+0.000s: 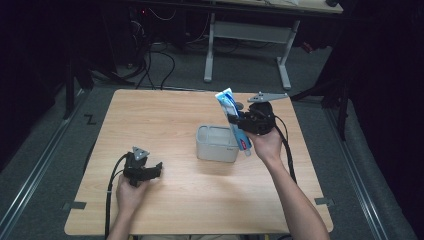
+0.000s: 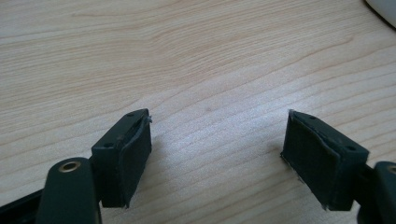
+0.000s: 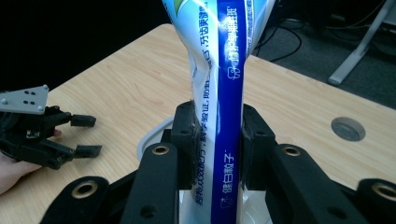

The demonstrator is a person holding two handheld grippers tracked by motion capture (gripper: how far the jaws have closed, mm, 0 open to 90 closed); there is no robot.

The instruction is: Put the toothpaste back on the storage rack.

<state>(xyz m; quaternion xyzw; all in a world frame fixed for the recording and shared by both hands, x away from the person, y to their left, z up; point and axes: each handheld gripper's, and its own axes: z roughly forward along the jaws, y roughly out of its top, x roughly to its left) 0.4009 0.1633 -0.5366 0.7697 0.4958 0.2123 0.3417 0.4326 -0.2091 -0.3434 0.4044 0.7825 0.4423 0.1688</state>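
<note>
A blue and white toothpaste tube (image 1: 233, 119) is held upright and slightly tilted above the right end of a grey rectangular bin (image 1: 216, 143). My right gripper (image 1: 239, 121) is shut on the tube's middle; in the right gripper view the tube (image 3: 223, 88) is squeezed between both pads (image 3: 187, 135). My left gripper (image 1: 159, 170) rests low over the table at the front left, open, with bare wood between its pads (image 2: 135, 154). The same left gripper (image 3: 86, 135) appears open at the left of the right gripper view.
The wooden table (image 1: 165, 115) has a round cable hole (image 3: 348, 129) near its far right corner. Beyond the far edge stand a white desk frame (image 1: 248, 35) and floor cables (image 1: 155, 65). The grey bin's corner (image 2: 384, 7) peeks in at the left gripper view's top right.
</note>
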